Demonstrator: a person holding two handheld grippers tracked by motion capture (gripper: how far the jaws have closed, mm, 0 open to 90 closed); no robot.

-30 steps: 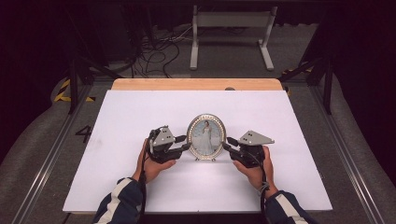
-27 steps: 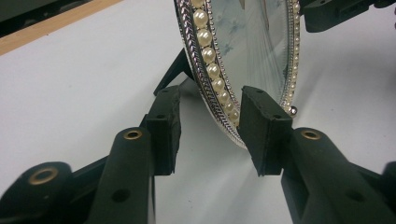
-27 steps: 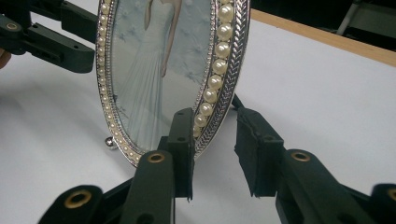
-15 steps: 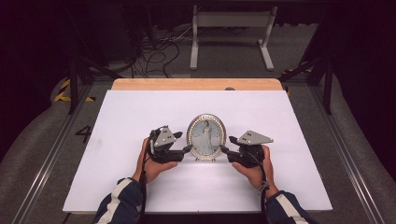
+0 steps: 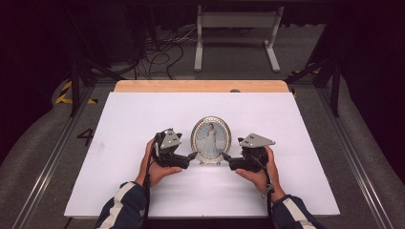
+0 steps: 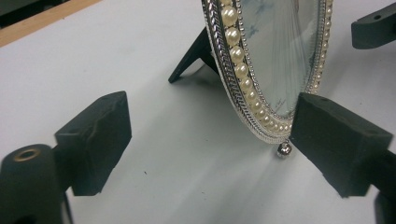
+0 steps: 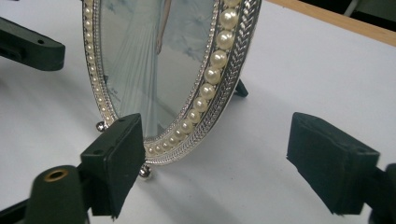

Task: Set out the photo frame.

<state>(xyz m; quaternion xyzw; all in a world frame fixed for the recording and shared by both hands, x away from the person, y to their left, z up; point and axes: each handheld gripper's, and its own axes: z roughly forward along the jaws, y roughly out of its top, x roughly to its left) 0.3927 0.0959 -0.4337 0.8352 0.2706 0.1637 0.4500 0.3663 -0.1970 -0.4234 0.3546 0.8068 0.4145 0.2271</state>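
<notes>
A silver oval picture frame (image 5: 210,139) rimmed with pearls stands upright on its back prop in the middle of the white board (image 5: 143,119). My left gripper (image 5: 193,155) is at its lower left edge and my right gripper (image 5: 224,156) at its lower right. In the left gripper view the frame's rim (image 6: 243,70) stands between the jaws of the left gripper (image 6: 210,140), near the right pad (image 6: 336,135). In the right gripper view the rim (image 7: 210,79) stands inside the right gripper (image 7: 215,158), by the left pad (image 7: 116,158). Both pairs of jaws have just been opening and stand wide apart.
A wooden strip (image 5: 200,86) runs along the board's far edge. Beyond it on the floor are a grey metal stand (image 5: 236,33) and loose cables (image 5: 157,47). Metal rails (image 5: 351,157) flank the board. The person's striped sleeves (image 5: 122,210) come in at the bottom.
The jaws of both grippers have spread apart at the frame's lower edges. The hands and the frame stay where they were.
</notes>
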